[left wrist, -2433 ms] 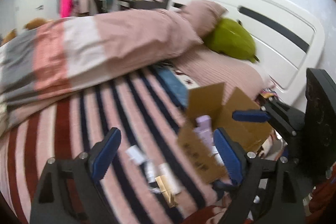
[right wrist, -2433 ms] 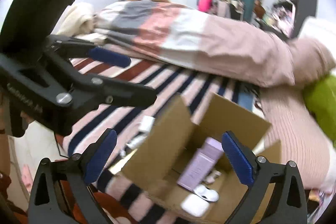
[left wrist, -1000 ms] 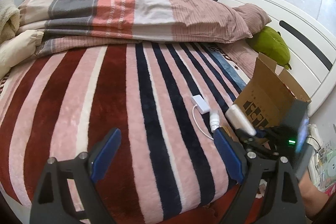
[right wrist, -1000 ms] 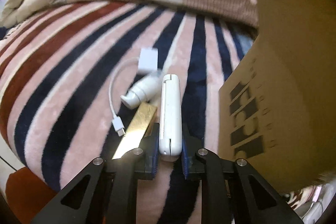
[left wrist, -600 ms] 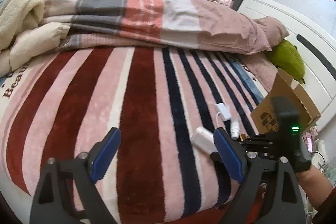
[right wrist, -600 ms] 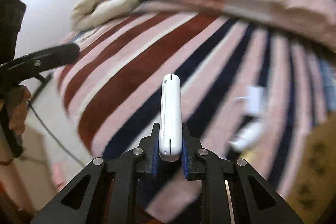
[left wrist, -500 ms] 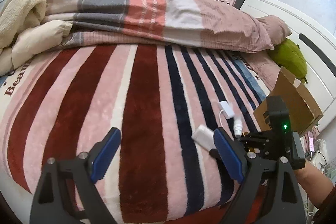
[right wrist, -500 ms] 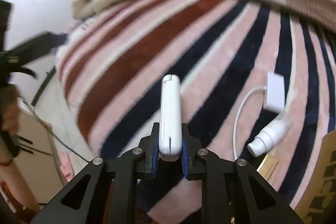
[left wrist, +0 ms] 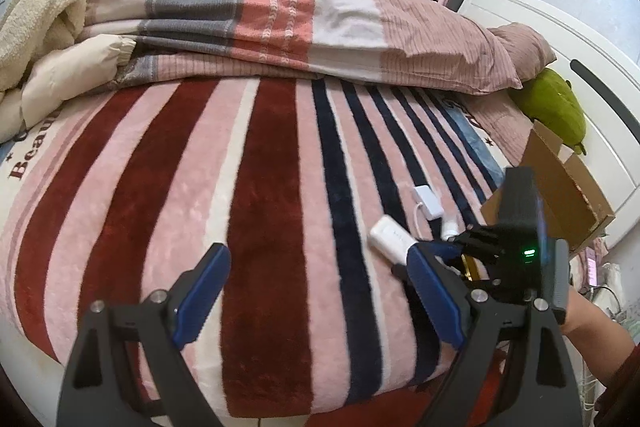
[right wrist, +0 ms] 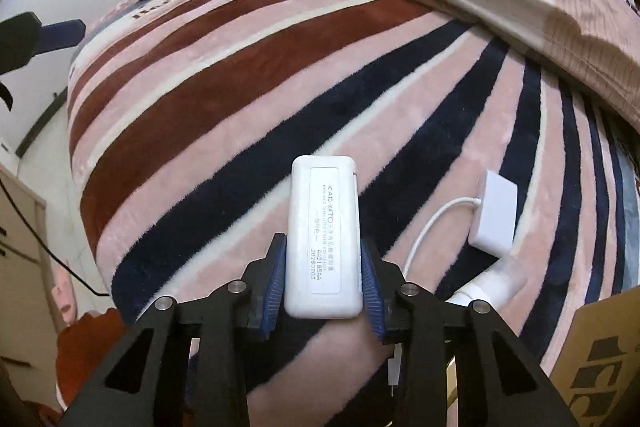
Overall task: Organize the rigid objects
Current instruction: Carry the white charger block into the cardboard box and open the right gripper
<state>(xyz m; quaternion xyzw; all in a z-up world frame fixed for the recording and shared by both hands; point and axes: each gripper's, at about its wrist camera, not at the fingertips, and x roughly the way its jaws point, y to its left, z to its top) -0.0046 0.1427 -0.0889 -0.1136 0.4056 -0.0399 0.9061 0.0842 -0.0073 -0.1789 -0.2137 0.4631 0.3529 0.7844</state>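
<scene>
My right gripper [right wrist: 323,287] is shut on a flat white case [right wrist: 323,241], label side up, held just above the striped blanket [right wrist: 240,75]. The case also shows in the left wrist view [left wrist: 390,238], held by the right gripper [left wrist: 432,251]. My left gripper [left wrist: 316,295] is open and empty, over the blanket's near edge. A white adapter with a cable [right wrist: 493,217], a small white bottle [right wrist: 494,281] and a gold item [left wrist: 469,263] lie on the blanket beside the cardboard box [left wrist: 560,187].
A folded quilt [left wrist: 280,15] and a cream blanket [left wrist: 36,27] lie across the far side of the bed. A green plush [left wrist: 556,107] rests by the white headboard [left wrist: 560,35]. Shelves and a curtain stand behind.
The right gripper has rolled the white case from edge-on to label side up and lowered it toward the blanket. The left gripper has stayed open, nearly still.
</scene>
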